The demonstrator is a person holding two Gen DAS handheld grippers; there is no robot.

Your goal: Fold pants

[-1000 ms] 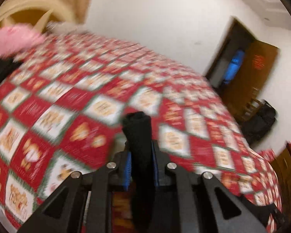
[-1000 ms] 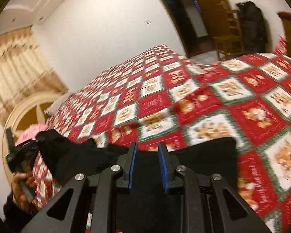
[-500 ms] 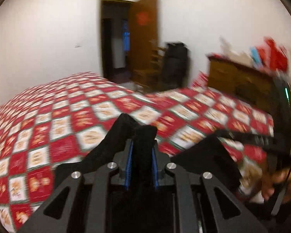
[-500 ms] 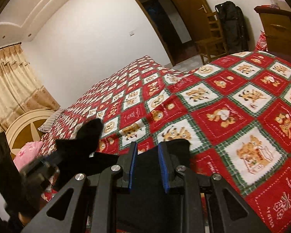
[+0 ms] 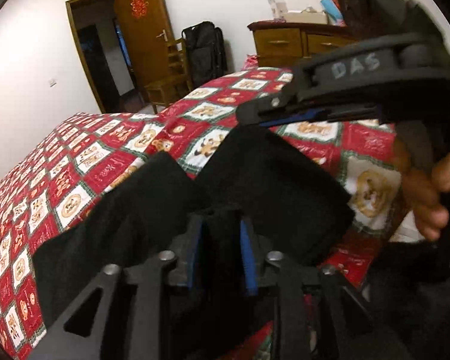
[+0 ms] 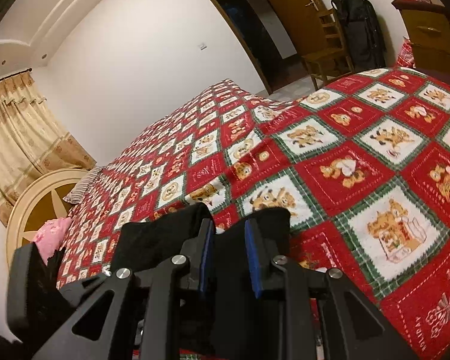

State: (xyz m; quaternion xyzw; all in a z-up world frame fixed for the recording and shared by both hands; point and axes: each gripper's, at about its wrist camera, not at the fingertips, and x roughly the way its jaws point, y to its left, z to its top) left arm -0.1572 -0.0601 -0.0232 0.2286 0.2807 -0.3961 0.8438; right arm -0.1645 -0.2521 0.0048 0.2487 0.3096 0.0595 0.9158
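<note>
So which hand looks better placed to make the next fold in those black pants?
Probably the right gripper: its jaws hold the black pants. The left gripper is opening around its fold.

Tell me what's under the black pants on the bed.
Under the pants lies the red, white and green teddy-bear quilt, showing all round them and in the notch between the two black flaps. The squares directly beneath are covered, so anything else under there can't be seen.

"DAS" in pale letters on the right gripper, at two o'clock in the left wrist view; blanket lettering too blurred.
</note>
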